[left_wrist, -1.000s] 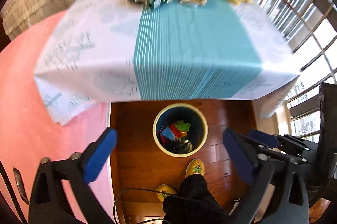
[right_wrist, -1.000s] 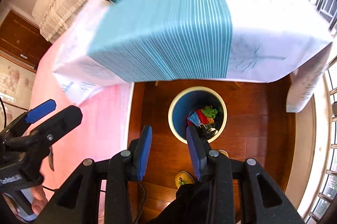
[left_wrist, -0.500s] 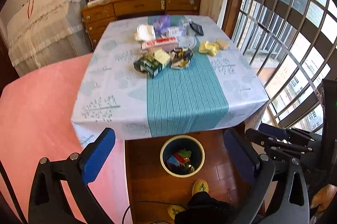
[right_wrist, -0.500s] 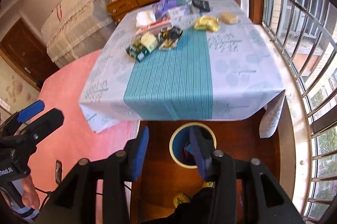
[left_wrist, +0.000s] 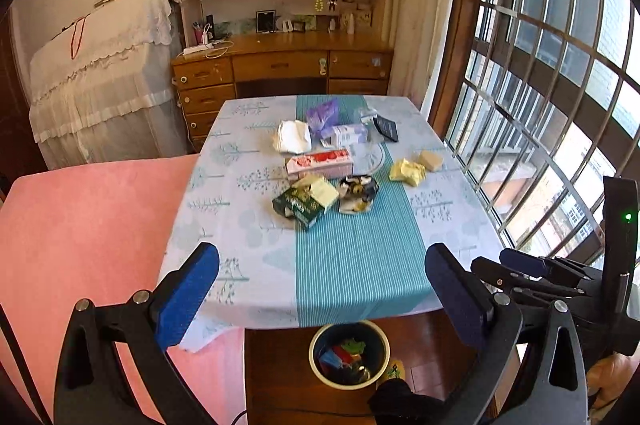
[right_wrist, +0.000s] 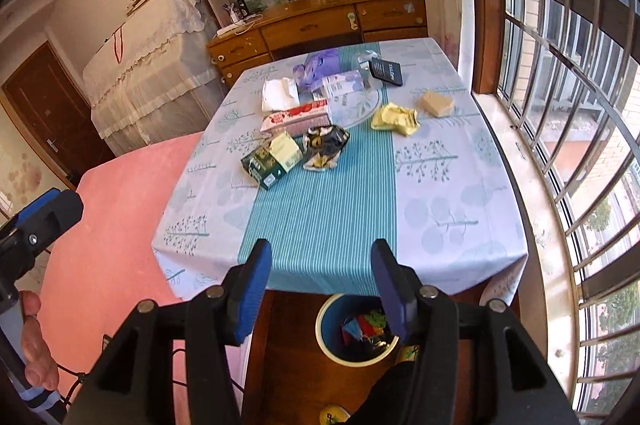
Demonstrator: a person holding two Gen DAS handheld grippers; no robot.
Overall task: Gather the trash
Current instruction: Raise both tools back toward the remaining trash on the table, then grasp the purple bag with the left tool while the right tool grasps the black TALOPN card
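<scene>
Dark green carton (right_wrist: 264,164), lettering unreadable

I log the surface (left_wrist: 256,245) under smooth printed cloth, white with a teal striped band. Floor (left_wrist: 280,365): glossy dark wood. Desk (left_wrist: 280,65): varnished wood. Green carton (left_wrist: 298,205) and red-and-white box (left_wrist: 320,163): printed card. Yellow wrapper (left_wrist: 407,171): crumpled paper. Bin (left_wrist: 316,345): smooth plastic. My left hand-held gripper (left_wrist: 322,299): matt black plastic, blue pads.
</scene>
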